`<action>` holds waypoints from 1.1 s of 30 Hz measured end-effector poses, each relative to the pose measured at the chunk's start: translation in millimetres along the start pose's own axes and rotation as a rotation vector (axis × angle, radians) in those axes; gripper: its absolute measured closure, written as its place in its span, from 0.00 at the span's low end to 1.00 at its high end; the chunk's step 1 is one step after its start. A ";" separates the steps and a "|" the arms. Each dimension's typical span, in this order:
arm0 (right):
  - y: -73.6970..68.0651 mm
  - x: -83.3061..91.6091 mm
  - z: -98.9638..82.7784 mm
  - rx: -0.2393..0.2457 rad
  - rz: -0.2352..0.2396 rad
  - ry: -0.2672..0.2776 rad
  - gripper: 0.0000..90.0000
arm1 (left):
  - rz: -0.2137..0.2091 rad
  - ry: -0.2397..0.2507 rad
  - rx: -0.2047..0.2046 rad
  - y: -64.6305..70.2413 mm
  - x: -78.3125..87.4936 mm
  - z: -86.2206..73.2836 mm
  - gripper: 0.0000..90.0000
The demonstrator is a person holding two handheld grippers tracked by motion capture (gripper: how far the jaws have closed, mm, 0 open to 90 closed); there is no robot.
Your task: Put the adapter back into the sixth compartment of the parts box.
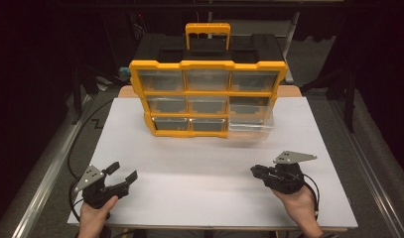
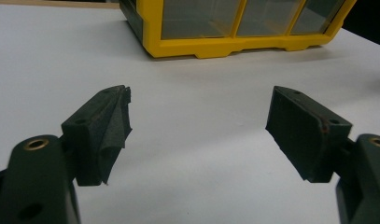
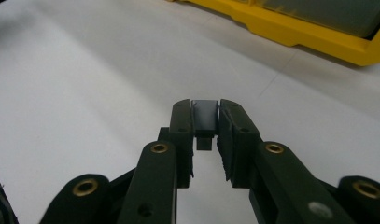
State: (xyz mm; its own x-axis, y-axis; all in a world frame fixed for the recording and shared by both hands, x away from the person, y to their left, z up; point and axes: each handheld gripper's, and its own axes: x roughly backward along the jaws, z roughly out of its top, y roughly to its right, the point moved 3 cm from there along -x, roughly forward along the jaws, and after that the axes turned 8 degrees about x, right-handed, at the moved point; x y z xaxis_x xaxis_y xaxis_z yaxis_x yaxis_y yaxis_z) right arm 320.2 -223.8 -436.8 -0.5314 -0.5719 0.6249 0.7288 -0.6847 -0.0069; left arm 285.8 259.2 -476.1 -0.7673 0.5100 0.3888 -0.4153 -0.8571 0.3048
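Right gripper view: the right gripper (image 3: 206,122) is clamped on a small dark block (image 3: 204,116) – from the high view that piece can't be made out. Left gripper (image 2: 199,123) gapes empty over the white table (image 1: 199,168), the yellow drawer organizer (image 1: 208,96) beyond – bottom-right clear drawer (image 1: 250,121) pulled out

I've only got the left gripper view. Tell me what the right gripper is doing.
Observer: The right gripper has its jaws shut on a small grey piece.
Operator: Give me its place on the table.
Observer: It is over the near right part of the white table, apart from the yellow drawer box.
Operator: My view cuts that box off. Report its drawers.
Observer: The clear drawer at the bottom right is pulled out toward the person; the others look pushed in.
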 end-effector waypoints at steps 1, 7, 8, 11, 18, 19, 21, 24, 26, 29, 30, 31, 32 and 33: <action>2.5 4.0 -0.5 -0.008 -0.005 0.014 0.86 | 0.001 -0.001 0.000 0.1 -0.1 -0.1 0.25; 9.2 15.7 -1.4 -0.027 -0.010 0.049 0.86 | 0.002 -0.001 0.002 0.1 -0.5 -0.3 0.25; 9.2 15.7 -1.4 -0.027 -0.010 0.049 0.86 | 0.002 -0.001 0.002 0.1 -0.5 -0.3 0.25; 10.4 20.2 -0.8 -0.033 -0.014 0.061 0.86 | 0.002 -0.002 0.002 0.1 -0.6 -0.3 0.25; 9.1 30.2 7.9 -0.019 -0.018 0.106 0.86 | 0.003 -0.002 0.004 -0.1 -0.7 -0.4 0.25; 8.6 33.1 11.6 -0.016 -0.018 0.119 0.86 | 0.003 -0.002 0.004 -0.2 -0.8 -0.4 0.25; 8.7 35.6 15.2 -0.009 -0.017 0.126 0.86 | 0.003 -0.002 0.004 -0.2 -0.8 -0.4 0.25; 7.9 38.8 20.7 0.001 -0.015 0.135 0.86 | 0.003 -0.003 0.005 -0.3 -0.9 -0.4 0.25; 7.7 40.0 22.6 0.003 -0.015 0.138 0.86 | 0.003 -0.003 0.005 -0.2 -1.0 -0.4 0.25; 6.7 44.9 30.9 0.013 -0.015 0.162 0.86 | 0.002 -0.003 0.005 -0.2 -1.0 -0.4 0.25; 6.7 44.9 30.9 0.013 -0.015 0.162 0.86 | 0.002 -0.003 0.005 -0.3 -1.0 -0.4 0.25; 6.6 47.7 34.8 0.020 -0.016 0.172 0.86 | 0.002 -0.003 0.006 -0.3 -1.0 -0.4 0.25; 6.6 47.7 34.8 0.020 -0.016 0.172 0.86 | 0.002 -0.002 0.006 -0.3 -1.0 -0.4 0.25; 6.6 48.9 36.8 0.020 -0.016 0.179 0.86 | 0.002 -0.002 0.006 -0.3 -0.9 -0.4 0.25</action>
State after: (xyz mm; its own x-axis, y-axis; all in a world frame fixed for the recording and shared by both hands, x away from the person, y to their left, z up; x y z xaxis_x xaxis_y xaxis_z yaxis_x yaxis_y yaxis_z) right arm 314.9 -239.6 -377.7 -0.6102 -0.6336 0.4755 0.7271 -0.6863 0.0186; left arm 286.5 259.0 -476.9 -0.7672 0.5085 0.3910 -0.4109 -0.8576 0.3093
